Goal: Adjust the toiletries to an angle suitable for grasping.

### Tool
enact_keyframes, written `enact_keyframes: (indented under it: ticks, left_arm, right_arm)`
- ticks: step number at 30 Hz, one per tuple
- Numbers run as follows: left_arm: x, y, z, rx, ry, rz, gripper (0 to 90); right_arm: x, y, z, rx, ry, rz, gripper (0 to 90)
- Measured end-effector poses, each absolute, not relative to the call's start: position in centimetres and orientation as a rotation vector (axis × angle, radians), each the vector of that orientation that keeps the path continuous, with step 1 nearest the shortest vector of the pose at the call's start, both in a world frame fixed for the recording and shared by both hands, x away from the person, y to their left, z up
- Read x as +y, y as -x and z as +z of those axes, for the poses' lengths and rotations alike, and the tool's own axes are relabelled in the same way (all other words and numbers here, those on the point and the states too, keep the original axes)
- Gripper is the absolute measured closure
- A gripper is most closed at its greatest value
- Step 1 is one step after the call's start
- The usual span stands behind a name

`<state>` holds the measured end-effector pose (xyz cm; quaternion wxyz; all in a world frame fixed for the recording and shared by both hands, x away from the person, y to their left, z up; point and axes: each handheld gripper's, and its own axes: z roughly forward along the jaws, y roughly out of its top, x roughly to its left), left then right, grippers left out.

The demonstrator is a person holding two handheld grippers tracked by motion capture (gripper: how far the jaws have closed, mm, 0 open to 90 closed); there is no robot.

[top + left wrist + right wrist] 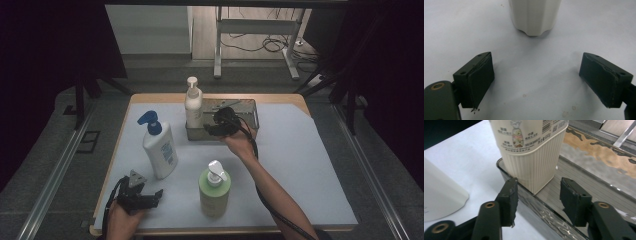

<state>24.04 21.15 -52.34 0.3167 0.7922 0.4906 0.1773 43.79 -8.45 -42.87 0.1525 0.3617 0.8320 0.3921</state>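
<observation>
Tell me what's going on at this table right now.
A person is working with two handheld grippers. The right gripper is at the metal tray, jaws open just short of the cream pump bottle that stands in the tray's left end, nothing pinched. The left gripper rests open near the table's front edge. A white bottle with a blue pump and a green bottle stand on the white mat.
</observation>
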Motion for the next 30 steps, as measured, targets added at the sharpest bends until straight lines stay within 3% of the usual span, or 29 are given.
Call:
enact_keyframes:
  ticks: [25, 30]
  left_arm:
    - [21.1, -24.1, -52.3, 1.295, -2.084, 0.462, 12.2]
    - [21.2, -24.1, -52.3, 1.292, -2.085, 0.465, 12.2]
  right_arm:
    - [-12.3, -40.3, -41.7, 2.455, -0.927, 1.167, 28.9]
    - [-13.3, -39.4, -41.4, 2.439, -0.928, 1.178, 21.0]
